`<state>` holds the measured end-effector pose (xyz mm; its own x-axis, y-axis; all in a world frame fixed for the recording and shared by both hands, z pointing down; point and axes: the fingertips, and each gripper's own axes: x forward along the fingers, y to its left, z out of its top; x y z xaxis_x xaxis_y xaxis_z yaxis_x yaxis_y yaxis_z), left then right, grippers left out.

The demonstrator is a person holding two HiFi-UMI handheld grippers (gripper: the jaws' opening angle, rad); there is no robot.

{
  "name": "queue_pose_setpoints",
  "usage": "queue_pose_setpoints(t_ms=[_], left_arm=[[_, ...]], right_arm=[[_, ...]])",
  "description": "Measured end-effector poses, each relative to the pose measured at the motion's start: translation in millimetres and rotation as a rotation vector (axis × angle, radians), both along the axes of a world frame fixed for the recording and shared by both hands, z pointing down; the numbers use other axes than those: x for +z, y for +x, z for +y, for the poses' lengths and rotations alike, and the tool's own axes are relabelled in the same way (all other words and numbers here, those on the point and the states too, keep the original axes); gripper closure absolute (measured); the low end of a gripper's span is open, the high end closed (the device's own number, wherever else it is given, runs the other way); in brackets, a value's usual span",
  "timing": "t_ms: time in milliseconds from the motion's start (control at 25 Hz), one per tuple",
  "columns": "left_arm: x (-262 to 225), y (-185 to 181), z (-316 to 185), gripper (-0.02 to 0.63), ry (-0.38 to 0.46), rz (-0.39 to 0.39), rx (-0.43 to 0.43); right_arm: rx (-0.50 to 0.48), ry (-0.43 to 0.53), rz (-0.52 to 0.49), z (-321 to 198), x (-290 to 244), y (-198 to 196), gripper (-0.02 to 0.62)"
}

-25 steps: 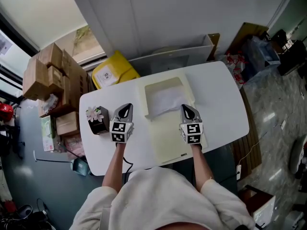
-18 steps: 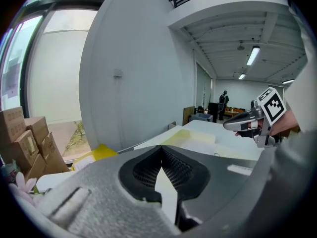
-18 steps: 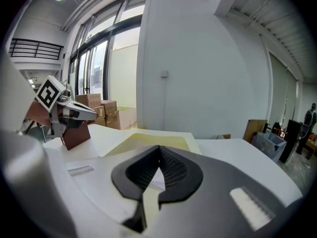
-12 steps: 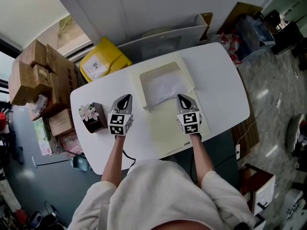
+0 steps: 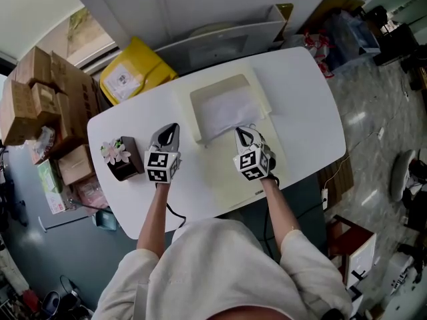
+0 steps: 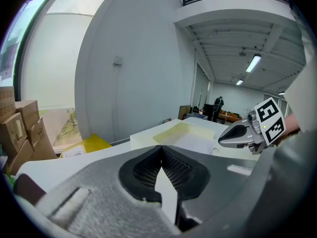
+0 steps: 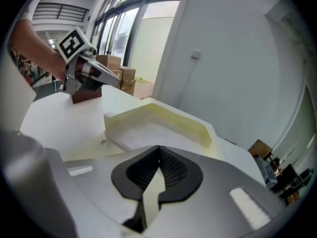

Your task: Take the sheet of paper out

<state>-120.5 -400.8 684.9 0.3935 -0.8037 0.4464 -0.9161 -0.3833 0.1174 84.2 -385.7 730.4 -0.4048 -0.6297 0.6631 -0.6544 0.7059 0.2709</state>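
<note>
A white sheet of paper [image 5: 229, 111] lies in a shallow cream box [image 5: 197, 99], with the box's flat lid [image 5: 230, 179] spread toward me on the white table [image 5: 307, 112]. My right gripper [image 5: 241, 133] is shut and empty, its tip at the near edge of the paper. To the left of the box, my left gripper [image 5: 171, 128] is shut over bare table. The left gripper view shows its own jaws [image 6: 161, 148] closed, the box [image 6: 173, 129] and the right gripper [image 6: 234, 136]. In the right gripper view, closed jaws [image 7: 159, 148] point at the paper [image 7: 143, 133].
A small brown pot with flowers [image 5: 119, 157] stands left of my left gripper. Behind the table are a yellow bin [image 5: 130, 75], stacked cardboard boxes [image 5: 40, 92] and a white panel [image 5: 220, 42]. The table's near edge is just behind both grippers.
The head camera has shifted. My right gripper has moved left and forward toward the paper's near edge. The left gripper stays beside the pot, still shut.
</note>
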Motion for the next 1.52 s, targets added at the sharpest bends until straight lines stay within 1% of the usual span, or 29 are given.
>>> queue_pose_setpoints(t_ms=[200,320,400,440,520,640,800,1040,1240,1400,1520], left_arm=[[7.1,-4.3,1.6,0.6,-0.011,0.006,-0.008],[7.4,-3.0,1.4,0.6,-0.018,0.024,-0.015],[9.1,-4.0,0.8,0.6,-0.013,0.022,-0.022],[9.9,-4.5,0.7,0.6,-0.009,0.019,-0.024],[10.6,-5.0,0.9,0.6,-0.006,0.018,-0.029],[12.1,-7.0,2.3,0.6,-0.007,0.018,-0.035],[15.5,-11.5,4.1,0.6,-0.012,0.014,-0.041],[16.2,-17.4,5.5,0.6,-0.014,0.011,-0.054],[15.3,-17.9,5.8,0.6,-0.013,0.012,-0.056],[14.8,-19.1,8.1,0.6,-0.014,0.011,-0.061],[13.6,-20.3,9.3,0.6,-0.013,0.009,-0.064]], right_arm=[[-0.179,0.048,0.197,2.1,25.7,-11.3,0.594],[-0.292,0.086,0.323,3.3,40.3,-14.9,0.594],[-0.356,0.114,0.399,4.8,48.5,-15.5,0.594],[-0.38,0.126,0.43,4.9,52.0,-15.2,0.592],[-0.412,0.138,0.478,3.7,59.1,-14.0,0.556],[-0.442,0.148,0.527,0.6,69.2,-13.0,0.528],[-0.488,0.172,0.598,-5.4,78.4,-13.4,0.514],[-0.532,0.192,0.638,-12.7,84.1,-16.1,0.514],[-0.555,0.169,0.635,-16.0,89.3,-18.8,0.555],[-0.539,0.148,0.617,-16.2,93.7,-20.0,0.606],[-0.517,0.141,0.602,-17.9,93.9,-19.9,0.607]])
